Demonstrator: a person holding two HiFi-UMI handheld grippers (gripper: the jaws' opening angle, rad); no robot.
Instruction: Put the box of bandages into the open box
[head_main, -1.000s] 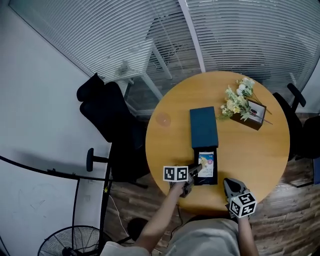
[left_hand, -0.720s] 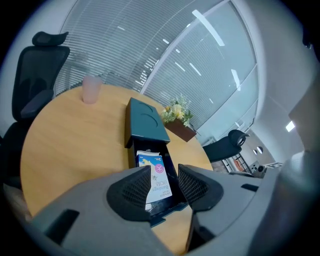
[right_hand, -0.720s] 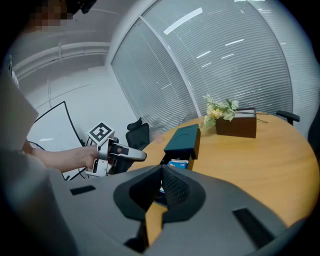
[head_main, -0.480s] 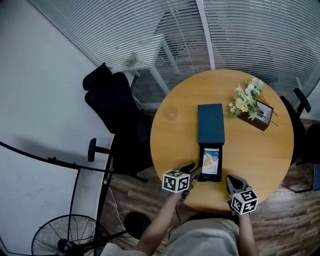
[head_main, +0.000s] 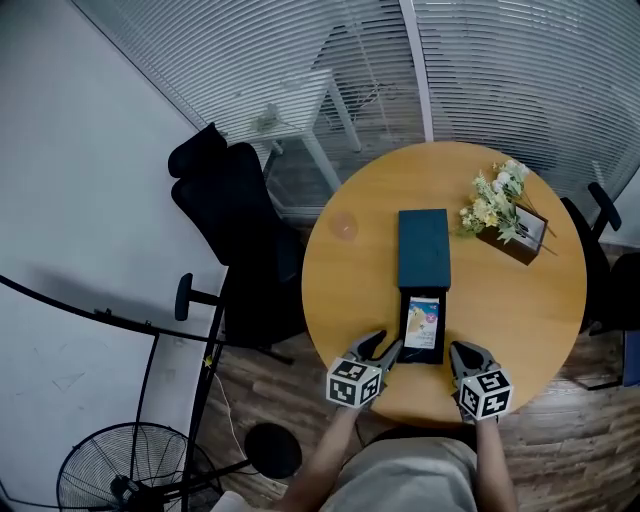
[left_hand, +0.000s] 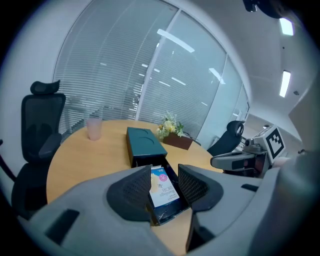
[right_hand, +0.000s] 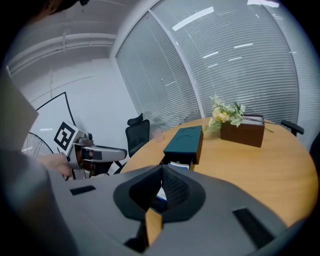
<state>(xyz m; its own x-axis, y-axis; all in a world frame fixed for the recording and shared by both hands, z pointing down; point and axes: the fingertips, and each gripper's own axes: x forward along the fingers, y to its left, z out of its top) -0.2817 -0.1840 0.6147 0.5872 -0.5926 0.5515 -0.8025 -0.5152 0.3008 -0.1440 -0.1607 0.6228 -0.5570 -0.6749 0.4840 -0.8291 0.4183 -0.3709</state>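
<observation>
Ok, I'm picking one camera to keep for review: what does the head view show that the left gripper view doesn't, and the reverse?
Only the head view: the floor fan, the wooden floor, and the marker cube on the left tongs. Only the left gripper view: ceiling lights, and those tongs close up, jaws apart with nothing gripped. Both: the round table, the box of bandages lying in the open box, the flowers, the black chair and the right tongs.
</observation>
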